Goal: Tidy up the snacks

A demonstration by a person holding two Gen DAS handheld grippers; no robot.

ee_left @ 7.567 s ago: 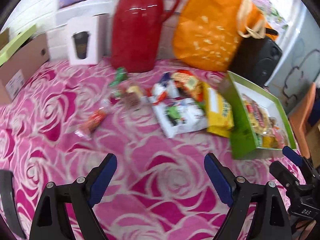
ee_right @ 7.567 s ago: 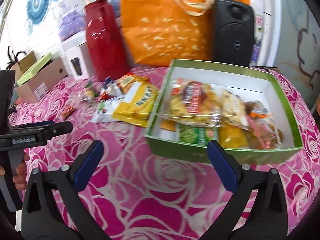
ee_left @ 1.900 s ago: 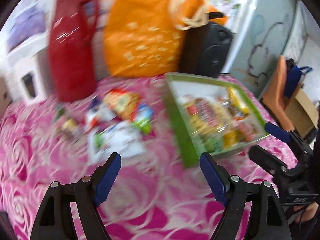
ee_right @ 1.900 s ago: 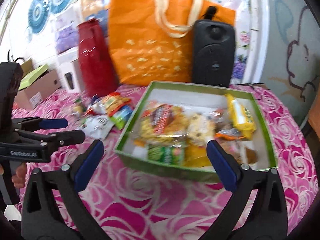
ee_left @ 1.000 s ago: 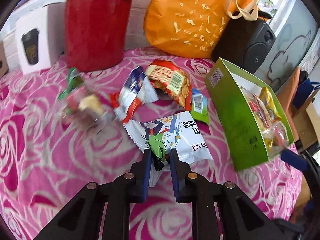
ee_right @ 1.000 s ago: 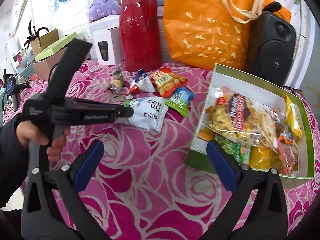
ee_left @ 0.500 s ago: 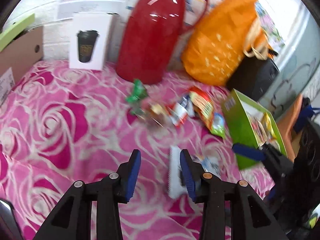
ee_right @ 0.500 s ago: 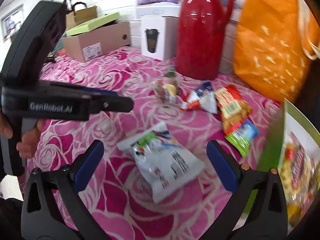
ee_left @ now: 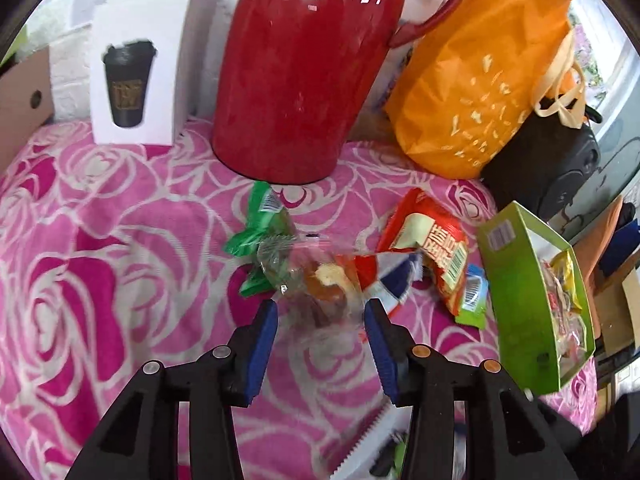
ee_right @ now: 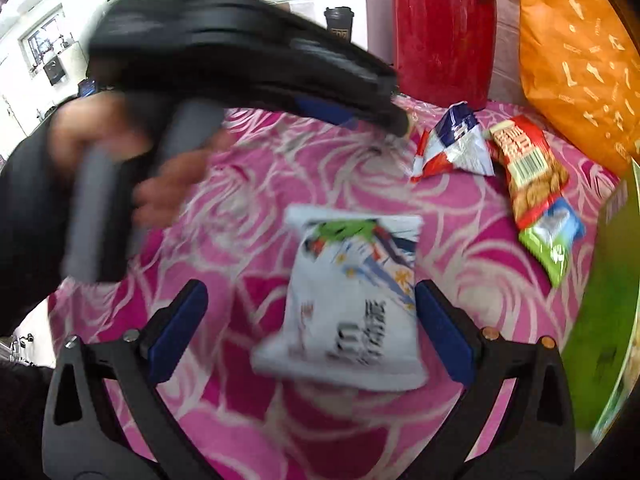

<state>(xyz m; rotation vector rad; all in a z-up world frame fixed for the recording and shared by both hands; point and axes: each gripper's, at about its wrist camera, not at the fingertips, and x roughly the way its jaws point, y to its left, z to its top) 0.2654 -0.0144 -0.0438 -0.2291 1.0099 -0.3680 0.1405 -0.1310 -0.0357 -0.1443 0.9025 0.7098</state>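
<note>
Both grippers gape, holding nothing; left gripper (ee_left: 320,316) should straddle the clear wrapper (ee_left: 316,276) fully, then pinch mid-pack.

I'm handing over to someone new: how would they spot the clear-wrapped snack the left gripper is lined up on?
Start at the tall red glossy jug. In front of it lies a green crinkled packet; beside that, between the open left gripper fingers, is the clear plastic wrapper. It alone is see-through, showing orange-brown pieces inside.
</note>
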